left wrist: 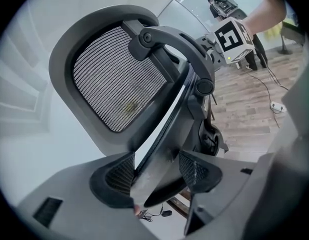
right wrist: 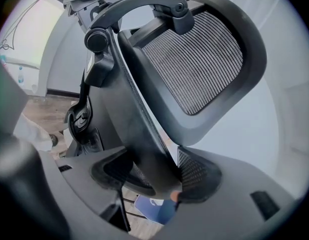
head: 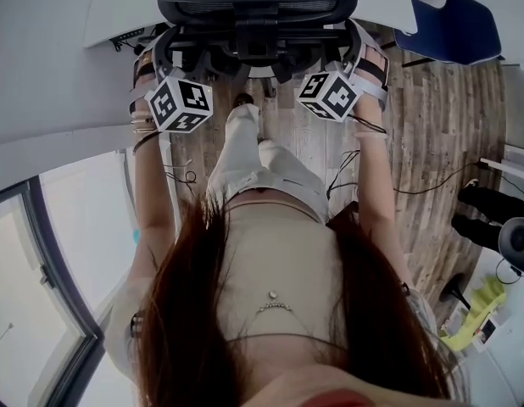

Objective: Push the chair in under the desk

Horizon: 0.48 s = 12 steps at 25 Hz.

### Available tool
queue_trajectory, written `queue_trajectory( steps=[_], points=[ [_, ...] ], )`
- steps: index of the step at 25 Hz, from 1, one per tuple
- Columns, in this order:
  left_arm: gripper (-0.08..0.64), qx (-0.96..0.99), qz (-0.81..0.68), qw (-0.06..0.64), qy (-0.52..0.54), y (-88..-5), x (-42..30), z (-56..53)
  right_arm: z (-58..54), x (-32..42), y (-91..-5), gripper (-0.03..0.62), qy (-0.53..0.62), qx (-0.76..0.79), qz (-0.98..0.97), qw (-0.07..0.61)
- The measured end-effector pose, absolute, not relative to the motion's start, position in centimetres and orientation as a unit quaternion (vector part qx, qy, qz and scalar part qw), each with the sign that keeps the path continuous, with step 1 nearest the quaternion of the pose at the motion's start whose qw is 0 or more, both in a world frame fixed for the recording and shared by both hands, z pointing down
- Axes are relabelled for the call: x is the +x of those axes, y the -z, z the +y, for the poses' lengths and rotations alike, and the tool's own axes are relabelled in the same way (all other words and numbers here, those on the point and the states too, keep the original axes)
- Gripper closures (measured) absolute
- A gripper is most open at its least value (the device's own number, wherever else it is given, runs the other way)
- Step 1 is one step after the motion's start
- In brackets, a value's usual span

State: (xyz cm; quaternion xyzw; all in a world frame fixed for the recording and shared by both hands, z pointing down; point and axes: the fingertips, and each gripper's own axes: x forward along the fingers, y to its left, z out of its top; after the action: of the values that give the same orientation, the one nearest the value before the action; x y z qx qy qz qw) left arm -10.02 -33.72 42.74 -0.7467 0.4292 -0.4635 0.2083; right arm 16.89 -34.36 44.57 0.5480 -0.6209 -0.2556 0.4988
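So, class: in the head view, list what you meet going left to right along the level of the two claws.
left claw → middle of the chair → right claw → blue object

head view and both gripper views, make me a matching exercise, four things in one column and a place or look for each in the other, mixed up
Things
1. left gripper
2. right gripper
3. headrest
4. floor

Place or look
A. wooden planks
B. jaws on the chair back's frame, at the head view's right
C. grey mesh inside a dark rim
D. jaws on the chair back's frame, at the head view's left

Pairs: 1-D, 2-B, 3-C, 4-A
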Motion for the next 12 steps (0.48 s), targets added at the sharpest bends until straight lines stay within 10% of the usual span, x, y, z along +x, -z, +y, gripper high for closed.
queue_trajectory(
  steps=[12],
  points=[
    [0.287, -0.749, 0.426, 0.216, 0.459, -42.8, -9.9, -35.7, -36.2, 17.1, -44.7, 0.319, 0.254, 0.559, -0.612, 0.499]
  ],
)
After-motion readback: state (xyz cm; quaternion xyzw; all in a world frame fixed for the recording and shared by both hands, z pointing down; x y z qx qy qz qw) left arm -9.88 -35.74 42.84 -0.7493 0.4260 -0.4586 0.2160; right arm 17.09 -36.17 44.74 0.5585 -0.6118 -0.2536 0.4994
